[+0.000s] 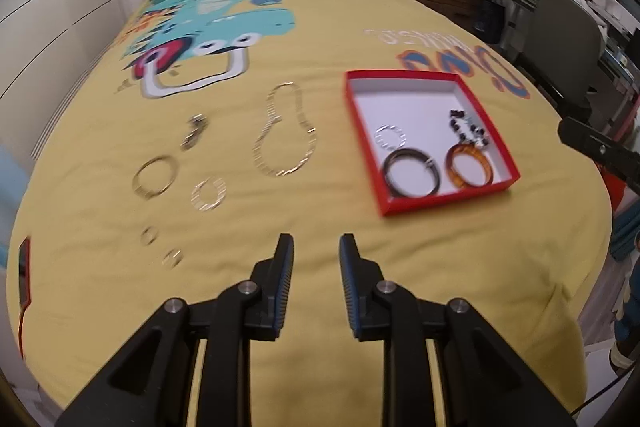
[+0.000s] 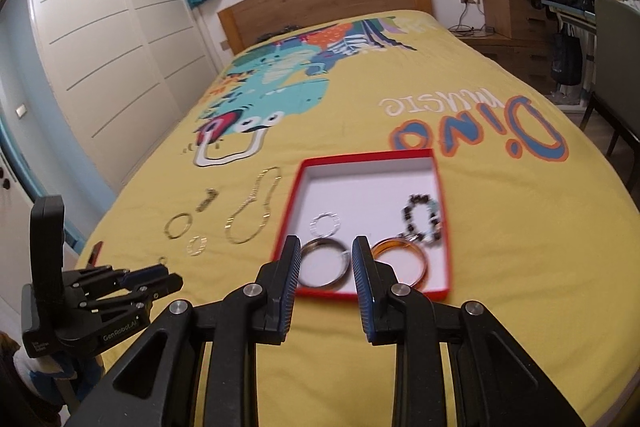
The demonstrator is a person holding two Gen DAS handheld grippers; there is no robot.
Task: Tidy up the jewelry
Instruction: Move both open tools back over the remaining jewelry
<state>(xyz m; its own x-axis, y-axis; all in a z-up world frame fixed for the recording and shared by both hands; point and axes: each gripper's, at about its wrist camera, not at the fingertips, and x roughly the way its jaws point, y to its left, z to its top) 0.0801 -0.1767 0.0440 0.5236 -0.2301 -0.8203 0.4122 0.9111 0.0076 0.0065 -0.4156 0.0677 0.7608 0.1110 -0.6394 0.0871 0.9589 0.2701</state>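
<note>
1. The left claw is hovering empty over the bed, jaws standing narrowly apart, tilted downward.
2. The right claw is likewise gaping narrowly, holding nothing, pointing at the red box.
3. Loose gold rings are lying ahead-left of the left claw, nearer it.
4. Farther, the gold chain is stretching lengthwise away, left of the box.

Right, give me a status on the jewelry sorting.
Done: the red box holds a dark bangle, an amber bangle, a silver ring and a beaded bracelet. In hand: nothing; the left claw and right claw are open and empty. Left: the gold chain, hoops and small pieces on the bedspread.
</note>
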